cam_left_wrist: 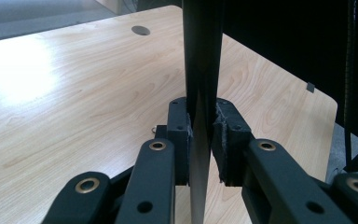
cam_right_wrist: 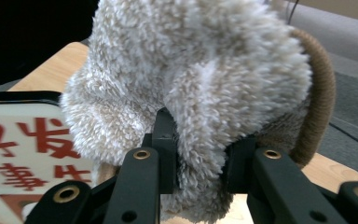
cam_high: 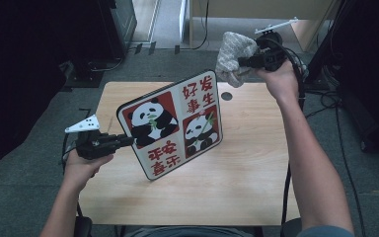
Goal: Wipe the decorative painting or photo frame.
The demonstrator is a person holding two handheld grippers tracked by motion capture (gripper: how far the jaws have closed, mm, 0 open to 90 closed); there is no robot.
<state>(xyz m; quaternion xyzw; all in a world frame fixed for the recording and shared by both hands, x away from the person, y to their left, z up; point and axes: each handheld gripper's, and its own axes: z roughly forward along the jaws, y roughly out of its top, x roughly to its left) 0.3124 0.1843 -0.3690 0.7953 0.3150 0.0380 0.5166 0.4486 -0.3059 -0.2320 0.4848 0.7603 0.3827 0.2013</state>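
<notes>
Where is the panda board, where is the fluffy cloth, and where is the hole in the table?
panda board [cam_high: 170, 123], high view, middle of its printed face.
fluffy cloth [cam_right_wrist: 191, 79], right gripper view, its shaggy front.
table hole [cam_high: 226, 96], high view, the round opening near the table's far edge.

Dim room with dark corners, bright glare on the table [cam_left_wrist: 23, 79], fingers perhaps slightly blurred up close.

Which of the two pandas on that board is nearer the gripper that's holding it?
The bigger panda on the red square in the board's upper left panel. It sits right beside the left gripper clamping that edge; the smaller panda lies further right.
</notes>
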